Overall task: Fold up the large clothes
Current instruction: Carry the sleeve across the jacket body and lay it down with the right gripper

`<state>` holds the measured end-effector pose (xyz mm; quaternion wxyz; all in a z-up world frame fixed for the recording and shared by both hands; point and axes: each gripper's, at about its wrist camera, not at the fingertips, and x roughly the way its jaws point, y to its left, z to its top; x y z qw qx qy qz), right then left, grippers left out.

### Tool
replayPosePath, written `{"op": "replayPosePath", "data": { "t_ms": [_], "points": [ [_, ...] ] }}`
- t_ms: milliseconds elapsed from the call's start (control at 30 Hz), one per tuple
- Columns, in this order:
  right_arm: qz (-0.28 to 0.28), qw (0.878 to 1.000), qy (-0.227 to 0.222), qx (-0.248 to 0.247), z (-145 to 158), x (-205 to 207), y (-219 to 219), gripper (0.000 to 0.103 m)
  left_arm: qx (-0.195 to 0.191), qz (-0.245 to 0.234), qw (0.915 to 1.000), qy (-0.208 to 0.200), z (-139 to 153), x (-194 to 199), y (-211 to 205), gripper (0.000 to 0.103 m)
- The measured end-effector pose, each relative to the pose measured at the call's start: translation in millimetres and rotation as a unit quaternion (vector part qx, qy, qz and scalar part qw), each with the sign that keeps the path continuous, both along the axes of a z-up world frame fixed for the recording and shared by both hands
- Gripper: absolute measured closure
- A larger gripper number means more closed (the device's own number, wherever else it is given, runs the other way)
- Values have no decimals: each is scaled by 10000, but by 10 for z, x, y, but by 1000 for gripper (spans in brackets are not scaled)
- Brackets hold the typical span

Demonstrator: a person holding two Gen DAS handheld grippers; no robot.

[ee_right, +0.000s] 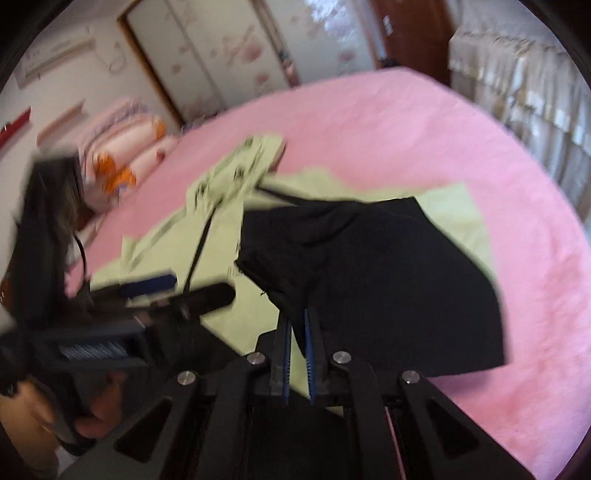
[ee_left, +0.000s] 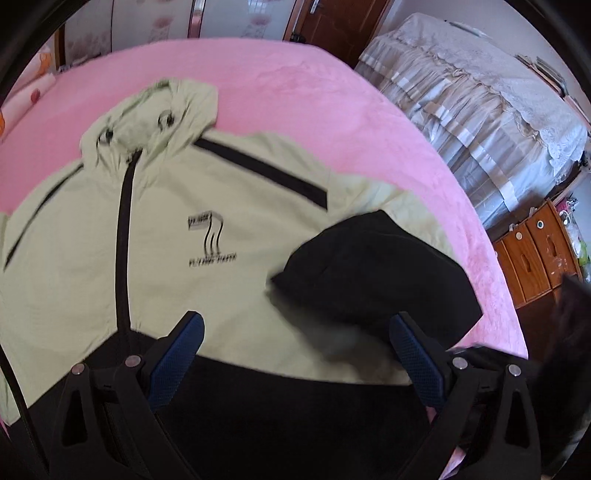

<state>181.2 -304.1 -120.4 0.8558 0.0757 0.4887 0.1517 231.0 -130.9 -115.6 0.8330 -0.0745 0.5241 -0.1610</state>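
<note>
The pale-green zip-front hooded jacket (ee_left: 207,206) lies front-up on the pink plush bed (ee_left: 332,110); the right tool (ee_right: 297,325) grips its black sleeve cuff (ee_right: 369,280), the left tool (ee_left: 295,325) stands open above it.

I count one jacket (ee_left: 207,206) on the bed, pale green with black parts. It has one hood (ee_left: 162,110), one black zip (ee_left: 123,236) down the front, one printed logo (ee_left: 208,236) on the chest, and one black sleeve (ee_right: 369,266) folded across it. There is one pink blanket (ee_left: 295,85) under it all. I hold two tongs: my left tongs (ee_left: 295,332) and my right tongs (ee_right: 297,325), each with two blue-padded fingers. Beyond the bed I see one wooden cabinet (ee_left: 535,254), one second bed (ee_left: 480,103) under a frilled cover, one brown door (ee_left: 340,22) and one stack of pillows (ee_right: 125,147).
</note>
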Motion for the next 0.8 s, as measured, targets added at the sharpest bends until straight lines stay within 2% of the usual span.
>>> {"op": "replayPosePath", "data": {
  "t_ms": [67, 133, 167, 233, 300, 500, 667, 800],
  "points": [
    [98, 9979, 329, -541, -322, -17, 204, 79, -81, -63, 9998, 168, -138, -8, 64, 7],
    [109, 9964, 422, -731, -508, -73, 255, 68, -97, -105, 9995, 268, -233, -14, 92, 7],
    [105, 9964, 368, -758, -524, -127, 262, 66, -167, -136, 9992, 330, -286, -20, 105, 7],
    [118, 9972, 231, -700, -466, -241, 255, 48, -339, -166, 9985, 404, -355, -34, 112, 7],
    [76, 9982, 60, -585, -383, -375, 163, 41, -555, -215, 9971, 479, -427, -32, 99, 7],
    [-178, 9973, -336, -630, -202, -839, 25, 40, -1160, -365, 9897, 748, -663, -29, -106, 7],
    [-432, 9984, -239, -280, -206, -993, -152, 41, -1365, -221, 9863, 902, -876, -21, -252, 11],
    [-621, 9980, -90, -109, -253, -940, -218, 41, -1544, 13, 9823, 1063, -977, 60, -302, 14]
  ]
}}
